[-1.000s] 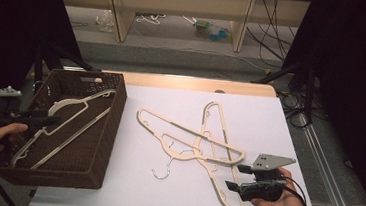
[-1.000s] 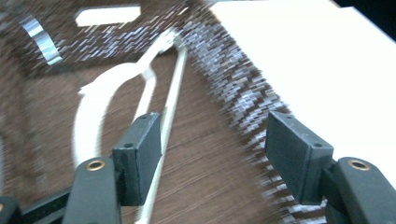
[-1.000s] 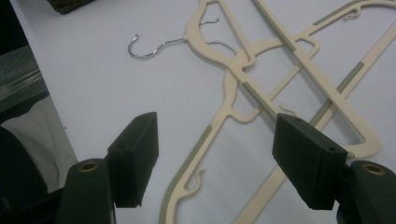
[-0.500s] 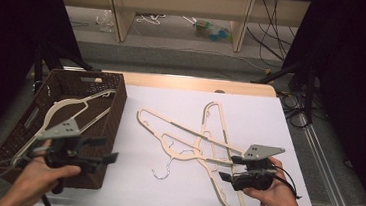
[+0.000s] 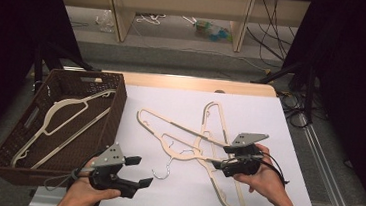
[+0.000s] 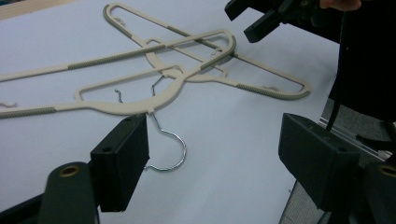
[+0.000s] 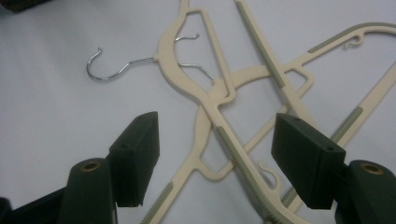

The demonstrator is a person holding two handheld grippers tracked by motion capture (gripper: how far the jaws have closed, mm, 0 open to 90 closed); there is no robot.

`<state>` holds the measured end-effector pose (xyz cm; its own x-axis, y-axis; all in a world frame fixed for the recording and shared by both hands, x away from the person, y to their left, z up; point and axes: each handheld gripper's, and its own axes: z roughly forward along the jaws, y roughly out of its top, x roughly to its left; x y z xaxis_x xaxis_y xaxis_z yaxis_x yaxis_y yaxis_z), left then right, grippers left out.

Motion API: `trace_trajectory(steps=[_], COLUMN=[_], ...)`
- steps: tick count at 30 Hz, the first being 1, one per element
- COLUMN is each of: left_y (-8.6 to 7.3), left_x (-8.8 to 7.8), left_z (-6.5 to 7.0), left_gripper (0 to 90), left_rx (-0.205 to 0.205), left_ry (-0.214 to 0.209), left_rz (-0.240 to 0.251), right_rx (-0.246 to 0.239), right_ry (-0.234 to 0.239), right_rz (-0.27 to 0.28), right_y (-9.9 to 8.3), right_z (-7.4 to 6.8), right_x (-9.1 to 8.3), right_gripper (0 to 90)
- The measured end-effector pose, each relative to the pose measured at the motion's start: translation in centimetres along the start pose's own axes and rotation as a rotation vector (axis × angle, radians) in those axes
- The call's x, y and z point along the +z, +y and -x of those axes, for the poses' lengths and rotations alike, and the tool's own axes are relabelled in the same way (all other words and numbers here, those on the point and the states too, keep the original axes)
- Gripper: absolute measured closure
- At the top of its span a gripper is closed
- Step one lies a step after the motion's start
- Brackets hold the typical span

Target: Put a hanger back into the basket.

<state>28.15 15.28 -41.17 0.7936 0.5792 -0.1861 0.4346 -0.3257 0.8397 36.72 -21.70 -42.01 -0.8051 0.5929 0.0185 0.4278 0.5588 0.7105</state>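
White desk (image 5: 182, 203) under the high view, cream hangers (image 5: 203, 140) crossed mid-desk, one more in brown basket (image 5: 116, 94), left tool (image 5: 137, 172) just opened, empty, left gripper view, chrome hook (image 6: 170, 149) beyond spread jaws, right gripper view, right tool (image 7: 215, 158) released over ribbed cream arms.

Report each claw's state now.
Left claw: open, jaws just opening, nothing between them.
Right claw: open, empty, over the cream plastic hangers.

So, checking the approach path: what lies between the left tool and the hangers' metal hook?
Only bare white table sheet between the left tool and the metal hook, seen in the left gripper view.
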Motion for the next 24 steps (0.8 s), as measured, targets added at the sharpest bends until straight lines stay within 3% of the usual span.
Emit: trace_trajectory(steps=[4, 8, 11, 16, 17, 18, 20, 24], left_y=[-0.8, -1.5, -1.7, -1.9, -1.9, -2.0, -2.1, -2.3], left_x=[0.5, 0.9, 1.0, 1.1, 1.1, 1.2, 1.2, 1.2], left_z=[0.1, 0.1, 0.0, 0.0, -0.2, -0.1, -0.4, -0.5], left_gripper=[24.2, 23.6, 23.2, 22.3, 22.3, 22.3, 21.9, 21.5], left_rx=[0.008, 0.002, 0.03, 0.019, 0.031, 0.005, 0.029, 0.009], left_ry=[0.012, -0.005, -0.013, 0.014, 0.013, 0.011, 0.003, 0.02], left_rz=[0.004, 0.008, -0.013, 0.002, 0.005, 0.018, 0.008, 0.012], right_rx=[-0.029, -0.046, -0.045, -0.075, -0.08, -0.077, -0.079, -0.084], right_ry=[0.006, 0.022, 0.022, 0.025, 0.024, 0.028, 0.03, 0.035], right_rz=[-0.041, -0.096, -0.129, -0.168, -0.172, -0.18, -0.184, -0.199], right_y=[0.2, 0.4, 0.5, 0.7, 0.7, 0.7, 0.7, 0.7], right_z=[0.2, 0.6, 1.0, 1.4, 1.5, 1.6, 1.6, 1.8], right_x=[1.5, 2.5, 3.4, 4.6, 4.7, 4.8, 5.1, 5.4], right_gripper=[34.6, 36.4, 38.1, 39.7, 40.2, 40.3, 40.5, 41.5])
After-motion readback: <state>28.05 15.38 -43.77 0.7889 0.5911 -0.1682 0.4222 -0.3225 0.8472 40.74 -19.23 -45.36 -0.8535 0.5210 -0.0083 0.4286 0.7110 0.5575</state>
